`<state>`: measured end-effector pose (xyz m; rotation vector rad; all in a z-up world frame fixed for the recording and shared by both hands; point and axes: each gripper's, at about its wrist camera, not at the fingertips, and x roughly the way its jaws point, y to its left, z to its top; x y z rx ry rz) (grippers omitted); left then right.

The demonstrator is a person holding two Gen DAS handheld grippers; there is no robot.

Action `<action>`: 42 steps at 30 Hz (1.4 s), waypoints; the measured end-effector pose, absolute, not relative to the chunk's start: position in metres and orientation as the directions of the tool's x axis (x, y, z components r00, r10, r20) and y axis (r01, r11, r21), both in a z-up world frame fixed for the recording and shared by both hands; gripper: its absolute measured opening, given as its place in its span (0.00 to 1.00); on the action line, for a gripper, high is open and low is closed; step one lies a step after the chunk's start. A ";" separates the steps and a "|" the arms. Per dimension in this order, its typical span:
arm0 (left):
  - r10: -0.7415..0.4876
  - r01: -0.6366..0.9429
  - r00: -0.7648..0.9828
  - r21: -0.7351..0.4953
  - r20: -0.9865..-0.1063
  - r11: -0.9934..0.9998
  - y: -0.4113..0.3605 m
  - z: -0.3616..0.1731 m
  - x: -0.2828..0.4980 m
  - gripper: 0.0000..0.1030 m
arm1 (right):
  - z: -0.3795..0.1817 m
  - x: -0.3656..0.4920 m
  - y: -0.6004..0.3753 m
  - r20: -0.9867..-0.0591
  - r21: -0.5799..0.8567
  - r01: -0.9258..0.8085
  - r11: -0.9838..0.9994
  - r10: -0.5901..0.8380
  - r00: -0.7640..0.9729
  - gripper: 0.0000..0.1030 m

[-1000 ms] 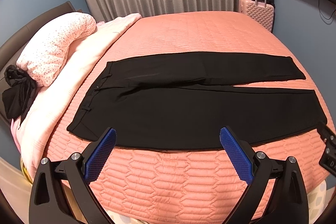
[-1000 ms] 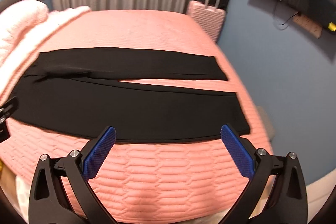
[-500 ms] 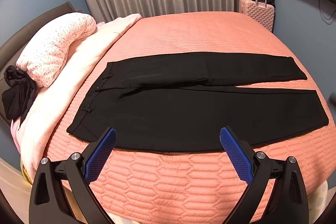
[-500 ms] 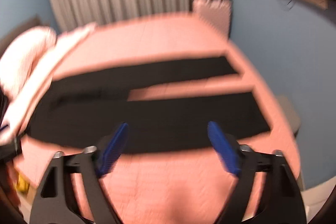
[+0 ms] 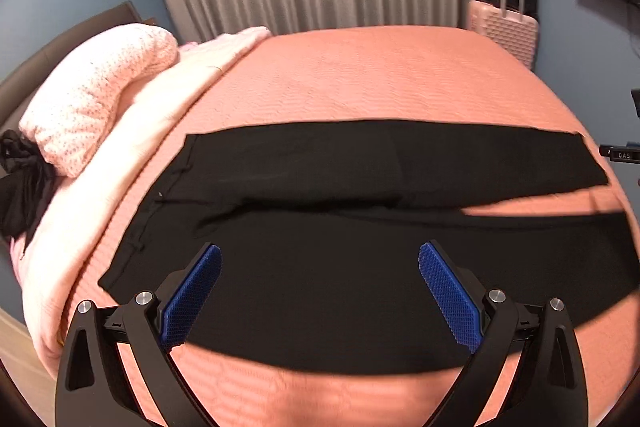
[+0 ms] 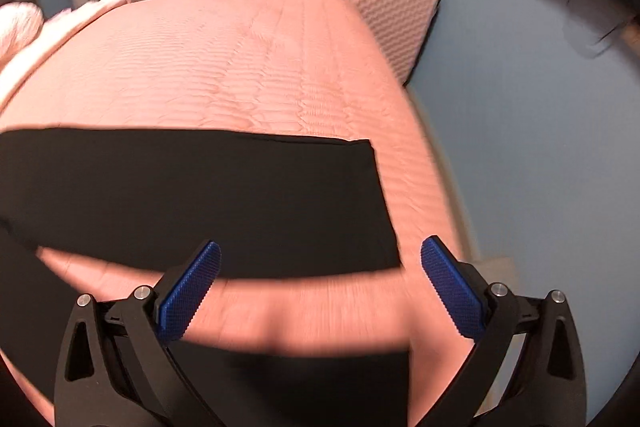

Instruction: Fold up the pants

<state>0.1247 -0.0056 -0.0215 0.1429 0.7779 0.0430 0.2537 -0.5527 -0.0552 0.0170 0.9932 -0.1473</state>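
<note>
Left wrist view: black fabric pants (image 5: 360, 247) laid flat on salmon quilted bedspread (image 5: 380, 75); left gripper (image 5: 319, 291) and right gripper (image 6: 320, 287) spread, nothing held. A single-layer pinch could skew the fold.

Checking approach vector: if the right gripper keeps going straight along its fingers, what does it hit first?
Probably the far leg of the black pants, near its hem, lying flat on the pink quilt. The right gripper is open and empty. The frame is blurred, so depth is unclear.
</note>
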 end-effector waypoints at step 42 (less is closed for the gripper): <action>0.201 -0.220 0.382 0.122 -0.902 0.968 0.290 -0.151 0.517 0.26 | -0.128 0.357 -0.600 -0.845 0.073 0.230 0.970 -0.062 0.531 0.16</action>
